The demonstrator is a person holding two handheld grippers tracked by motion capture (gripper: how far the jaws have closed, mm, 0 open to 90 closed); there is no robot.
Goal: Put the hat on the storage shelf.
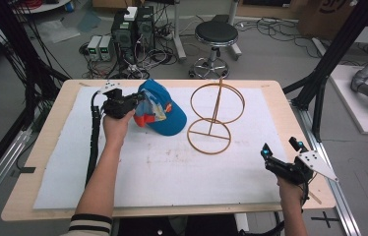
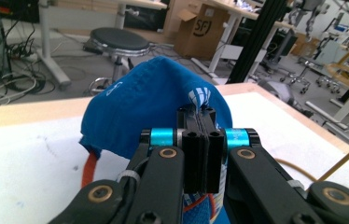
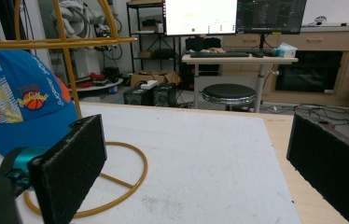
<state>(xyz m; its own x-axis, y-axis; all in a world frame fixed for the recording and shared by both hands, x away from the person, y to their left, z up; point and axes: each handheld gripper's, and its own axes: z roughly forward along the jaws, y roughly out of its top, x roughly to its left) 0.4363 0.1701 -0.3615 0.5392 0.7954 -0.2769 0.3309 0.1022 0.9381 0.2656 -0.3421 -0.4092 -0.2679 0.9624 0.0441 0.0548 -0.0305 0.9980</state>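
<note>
A blue cap point(image 1: 165, 110) with an orange and white print sits at the back middle of the white mat, partly lifted on its left side. My left gripper point(image 1: 134, 103) is shut on the cap's edge; in the left gripper view the jaws pinch the fabric of the blue cap point(image 2: 135, 107) at the left gripper point(image 2: 202, 112). A yellow wire stand point(image 1: 215, 118) with two rings stands right of the cap. My right gripper point(image 1: 281, 149) rests near the table's right front, jaws wide apart and empty. The right gripper view shows the cap point(image 3: 18, 102) and the stand's base ring point(image 3: 116, 182).
The white mat point(image 1: 172, 167) covers most of the wooden table point(image 1: 49, 147). Behind the table stand a black stool point(image 1: 216, 37), power supplies and tangled cables point(image 1: 128, 44). Black frame posts point(image 1: 329, 64) rise at both sides.
</note>
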